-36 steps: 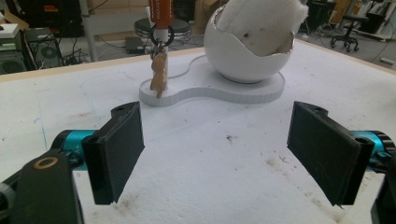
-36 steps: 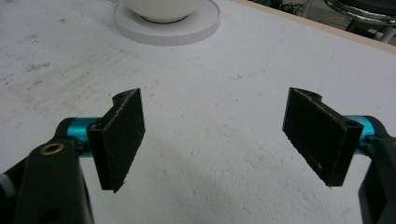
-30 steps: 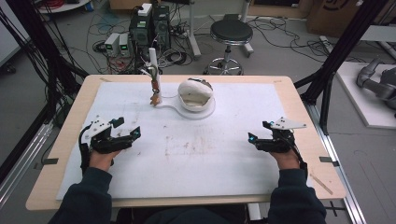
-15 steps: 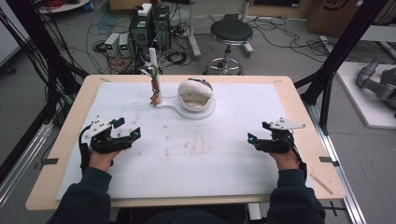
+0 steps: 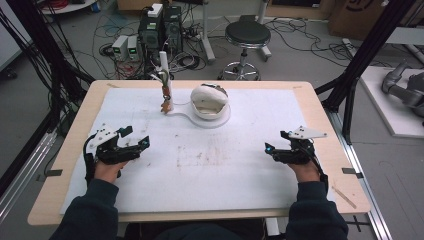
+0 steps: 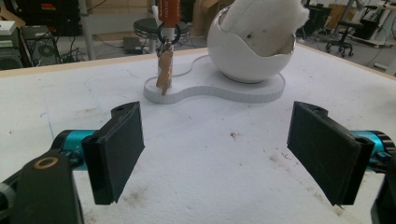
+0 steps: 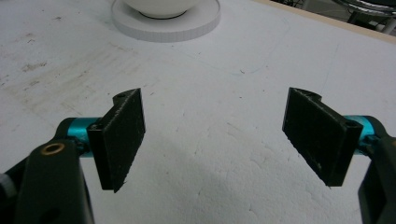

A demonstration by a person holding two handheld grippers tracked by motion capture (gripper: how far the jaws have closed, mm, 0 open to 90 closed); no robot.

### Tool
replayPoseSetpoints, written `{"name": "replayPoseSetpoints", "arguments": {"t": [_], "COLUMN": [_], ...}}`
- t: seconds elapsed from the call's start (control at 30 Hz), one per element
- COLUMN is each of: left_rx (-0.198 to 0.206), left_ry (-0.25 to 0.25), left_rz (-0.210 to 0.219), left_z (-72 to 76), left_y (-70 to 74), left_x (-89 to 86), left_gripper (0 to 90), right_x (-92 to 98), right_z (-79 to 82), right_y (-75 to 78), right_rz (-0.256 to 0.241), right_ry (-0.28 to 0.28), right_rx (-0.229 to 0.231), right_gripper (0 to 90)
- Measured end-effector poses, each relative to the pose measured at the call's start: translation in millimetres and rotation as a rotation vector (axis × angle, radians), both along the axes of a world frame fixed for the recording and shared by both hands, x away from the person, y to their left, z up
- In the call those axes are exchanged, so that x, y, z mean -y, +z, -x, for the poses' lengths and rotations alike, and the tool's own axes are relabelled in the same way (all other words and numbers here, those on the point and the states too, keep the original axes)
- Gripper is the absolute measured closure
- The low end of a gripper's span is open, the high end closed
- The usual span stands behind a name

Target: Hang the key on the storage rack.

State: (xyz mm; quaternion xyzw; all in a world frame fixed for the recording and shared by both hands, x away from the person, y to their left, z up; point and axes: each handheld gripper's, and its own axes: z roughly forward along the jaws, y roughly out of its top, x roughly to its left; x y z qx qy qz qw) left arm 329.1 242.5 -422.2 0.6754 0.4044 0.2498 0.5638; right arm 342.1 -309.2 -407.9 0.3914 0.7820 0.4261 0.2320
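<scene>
White table mat separates key stand from both wide-open grippers.

I get even, soft overhead light, faint shadows, no glare; the high view looks grainy and slightly blurred.

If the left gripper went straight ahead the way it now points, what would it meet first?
Probably the white base under the key post and egg-shaped bowl; the left gripper is open, with bare mat before that, though depth is uncertain.
</scene>
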Motion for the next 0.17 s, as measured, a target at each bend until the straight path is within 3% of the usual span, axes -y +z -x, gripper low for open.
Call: {"name": "replayPoseSetpoints", "arguments": {"t": [0.17], "left_rx": [-0.002], "left_ry": [0.002], "left_rz": [-0.005], "left_z": [-1.1], "left_y": [-0.6], "left_x": [0.1], "left_gripper": [18.5], "right_x": [0.9], "right_z": [-0.6], "right_y": [-0.5], "right_rz": [-0.008], "right_ry": [-0.001], "right_rx": [-0.002], "right_gripper": [21.4]}}
